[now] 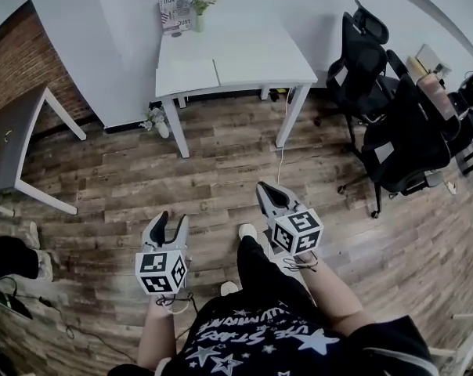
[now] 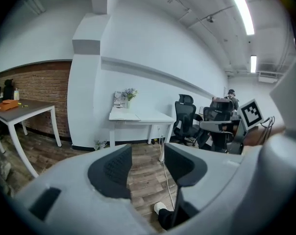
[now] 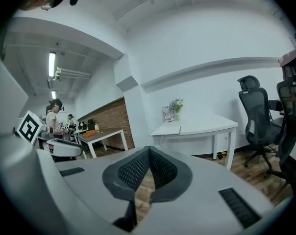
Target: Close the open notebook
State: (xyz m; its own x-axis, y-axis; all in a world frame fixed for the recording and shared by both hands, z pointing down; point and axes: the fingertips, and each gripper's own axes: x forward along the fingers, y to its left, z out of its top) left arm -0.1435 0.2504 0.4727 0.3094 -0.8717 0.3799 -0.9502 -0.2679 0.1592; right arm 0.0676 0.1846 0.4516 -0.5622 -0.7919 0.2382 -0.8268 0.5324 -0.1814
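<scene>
The notebook [image 1: 187, 74] lies flat and pale on the left part of a white table [image 1: 260, 53] far ahead of me; it also shows small as the notebook [image 2: 124, 115] in the left gripper view and the notebook [image 3: 170, 129] in the right gripper view. Whether it is open I cannot tell from here. My left gripper [image 1: 171, 223] is held over the wood floor, jaws apart with nothing between them [image 2: 148, 154]. My right gripper [image 1: 265, 190] is held a little further forward, its jaws together and empty [image 3: 149, 152]. Both are well short of the table.
A vase of flowers [image 1: 200, 5] and a printed card stand at the table's back. Black office chairs [image 1: 365, 53] crowd the right side. A grey table [image 1: 17, 135] stands at the left by a brick wall. A cable [image 1: 281, 157] runs across the floor boards.
</scene>
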